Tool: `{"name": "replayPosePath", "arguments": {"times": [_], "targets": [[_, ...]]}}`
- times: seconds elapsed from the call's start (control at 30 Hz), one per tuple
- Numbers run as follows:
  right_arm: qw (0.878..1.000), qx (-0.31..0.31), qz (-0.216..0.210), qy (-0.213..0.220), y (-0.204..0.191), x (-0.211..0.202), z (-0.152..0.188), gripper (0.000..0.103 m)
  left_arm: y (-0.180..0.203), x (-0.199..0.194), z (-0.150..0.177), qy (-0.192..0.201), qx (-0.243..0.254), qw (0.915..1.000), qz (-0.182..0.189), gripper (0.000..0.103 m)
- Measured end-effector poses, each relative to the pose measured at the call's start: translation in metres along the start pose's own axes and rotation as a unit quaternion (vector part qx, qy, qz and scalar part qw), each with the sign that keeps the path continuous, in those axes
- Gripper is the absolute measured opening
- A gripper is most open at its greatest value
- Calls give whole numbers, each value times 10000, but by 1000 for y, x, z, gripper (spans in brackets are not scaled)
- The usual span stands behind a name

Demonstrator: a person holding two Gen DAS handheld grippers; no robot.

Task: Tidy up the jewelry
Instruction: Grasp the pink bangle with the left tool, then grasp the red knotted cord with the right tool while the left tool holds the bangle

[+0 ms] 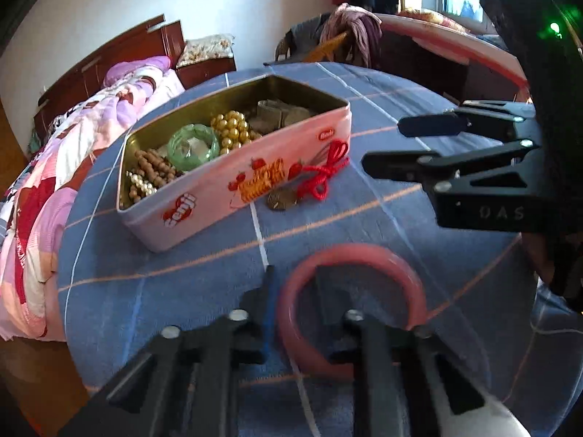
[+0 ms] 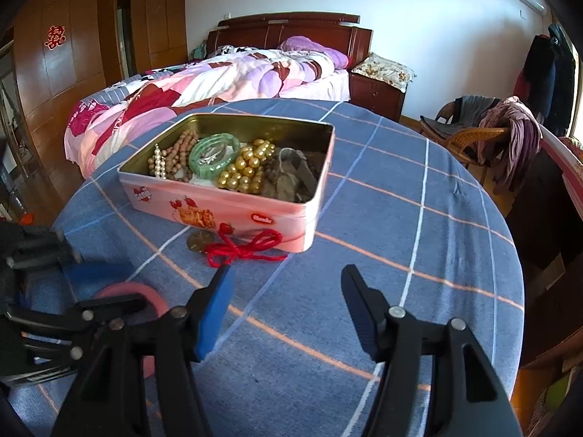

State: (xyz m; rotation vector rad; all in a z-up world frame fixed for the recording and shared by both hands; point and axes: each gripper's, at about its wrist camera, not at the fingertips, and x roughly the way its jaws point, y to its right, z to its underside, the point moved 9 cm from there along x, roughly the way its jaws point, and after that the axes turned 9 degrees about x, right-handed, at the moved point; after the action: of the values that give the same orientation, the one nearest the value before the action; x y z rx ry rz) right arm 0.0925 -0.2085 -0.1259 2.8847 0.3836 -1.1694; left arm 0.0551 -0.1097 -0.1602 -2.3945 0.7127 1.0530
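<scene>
A pink tin box stands open on the blue checked tablecloth. It holds a green bangle, gold beads, wooden beads and dark pieces. A red cord with a coin pendant lies against its front wall. My left gripper straddles the rim of a pink bangle, one finger inside the ring and one outside; whether it presses the rim is unclear. My right gripper is open and empty above the cloth, in front of the red cord.
The round table ends close behind the box. A bed with a pink quilt lies beyond it. A wicker chair with clothes stands at the right, near a window. The right gripper also shows in the left wrist view.
</scene>
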Motion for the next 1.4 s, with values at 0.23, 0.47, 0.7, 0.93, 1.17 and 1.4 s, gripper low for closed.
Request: {"name": "replayPosePath", "arguments": {"times": [0.23,0.47,0.7,0.93,1.17,1.4], "targets": [[9988,107,-258,-413,-17,21,-4,64,-42,-6,-4,172,-399,9986,-290,9],[9956,380,-320,-794,-16,35,-6,63,-73,-19,-8,390,-678,9958,-474,8],[9934,452,-407,-976,-15,39,-5,11,-85,-17,-3,418,-874,9940,-498,8],[9981,101,-390,-464,-21,10,-6,8,-90,-31,-8,601,-985,9919,-540,9],[9989,-52,-415,-214,-25,-10,-14,8,-89,-46,-18,785,-953,9907,-573,8],[9988,-124,-441,145,-31,-29,-35,8,-91,-63,-37,1034,-887,9883,-683,8]]}}
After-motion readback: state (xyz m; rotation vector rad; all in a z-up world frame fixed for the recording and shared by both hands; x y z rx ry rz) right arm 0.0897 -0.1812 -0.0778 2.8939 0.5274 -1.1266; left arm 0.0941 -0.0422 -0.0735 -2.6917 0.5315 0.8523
